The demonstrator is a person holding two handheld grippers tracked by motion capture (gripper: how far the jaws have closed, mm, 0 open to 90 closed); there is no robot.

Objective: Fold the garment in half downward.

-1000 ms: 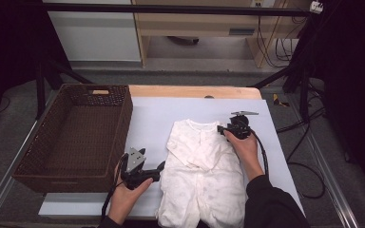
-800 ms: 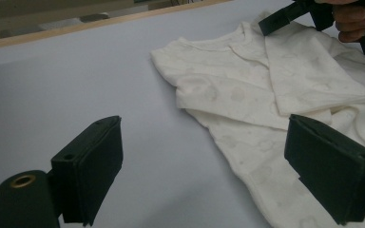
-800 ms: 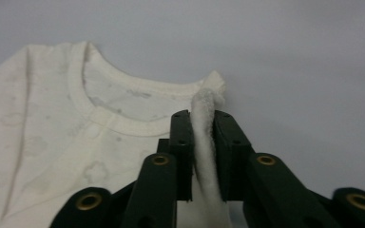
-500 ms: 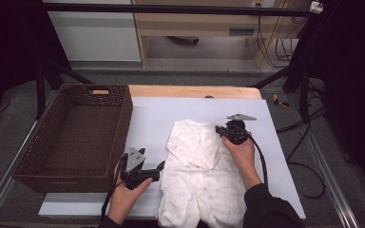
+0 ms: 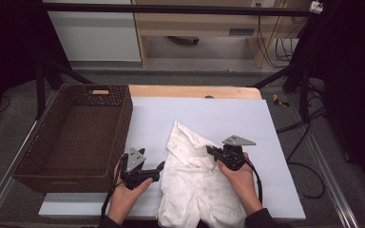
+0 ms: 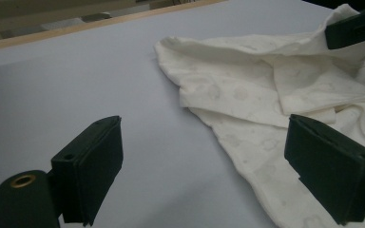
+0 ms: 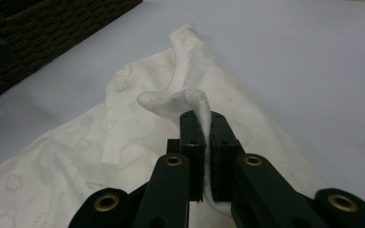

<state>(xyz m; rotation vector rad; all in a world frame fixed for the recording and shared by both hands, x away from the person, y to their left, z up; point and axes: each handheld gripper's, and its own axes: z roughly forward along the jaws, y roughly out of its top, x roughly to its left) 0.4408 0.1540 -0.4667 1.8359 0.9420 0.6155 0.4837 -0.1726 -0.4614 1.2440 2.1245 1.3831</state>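
A white baby garment [image 5: 195, 190] lies on the pale table sheet [image 5: 218, 114], its upper right part folded over toward the middle. My right gripper [image 5: 210, 150] is shut on a fold of its fabric; in the right gripper view the cloth [image 7: 190, 99] is pinched between the closed jaws of my right gripper [image 7: 203, 137]. My left gripper [image 5: 160, 166] rests low at the garment's left edge. In the left gripper view, the left gripper [image 6: 209, 166] has its jaws wide apart over bare sheet, with the garment [image 6: 247, 90] just beyond the right jaw.
A dark brown wicker basket [image 5: 123, 118] stands empty along the table's left side, seen also as the basket [image 7: 52, 23] in the right gripper view. A wooden table edge [image 5: 195, 91] runs along the far side. Bare sheet lies right of the garment.
My right gripper has moved toward the person and leftward, drawing the garment's upper right part over its body. The left gripper has stayed in place.
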